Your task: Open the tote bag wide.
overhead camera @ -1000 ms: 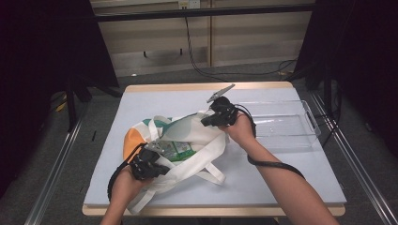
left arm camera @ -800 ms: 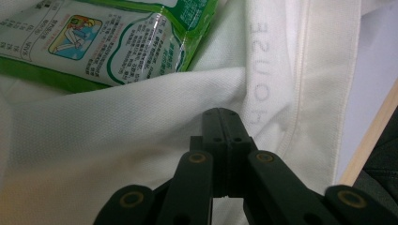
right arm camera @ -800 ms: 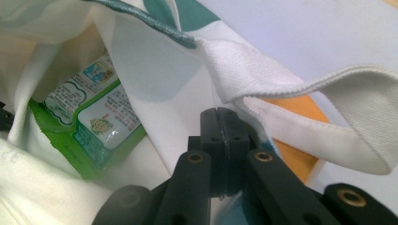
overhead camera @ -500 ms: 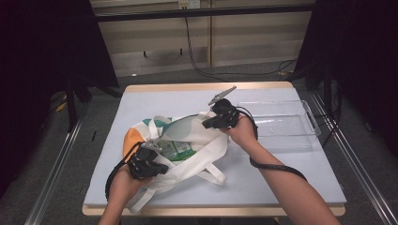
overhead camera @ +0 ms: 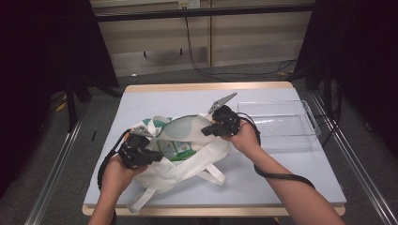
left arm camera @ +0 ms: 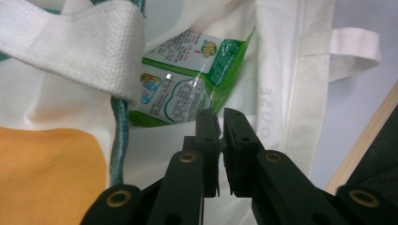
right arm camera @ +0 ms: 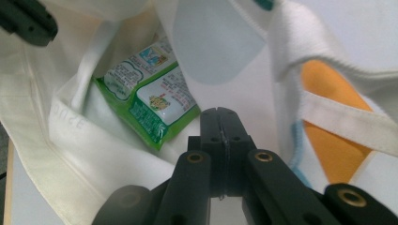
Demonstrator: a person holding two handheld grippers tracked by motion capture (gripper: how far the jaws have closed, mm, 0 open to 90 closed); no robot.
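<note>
Bag (overhead camera: 187, 159) is lying on the bench (overhead camera: 155, 101), and you are holding its mouth open from both sides. Your left gripper (overhead camera: 151, 157) is pinching the near edge of the cloth; its fingers (left arm camera: 237, 140) are almost pressed together, with just a thin slit between them where the cloth sits. Your right gripper (overhead camera: 208, 130) is gripping the far edge, and its fingers (right arm camera: 211, 136) are squeezed tight.

Inside the bag, a green packet (right arm camera: 148, 101) is lying flat on the bottom. You are looking right at it through the open mouth. A clear tray (overhead camera: 281, 124) is waiting beside the bag, by your right hand, with nothing in it.

So the opening part seems done. Taking the packet out is probably what is left, and one gripper will need to let go first.
</note>
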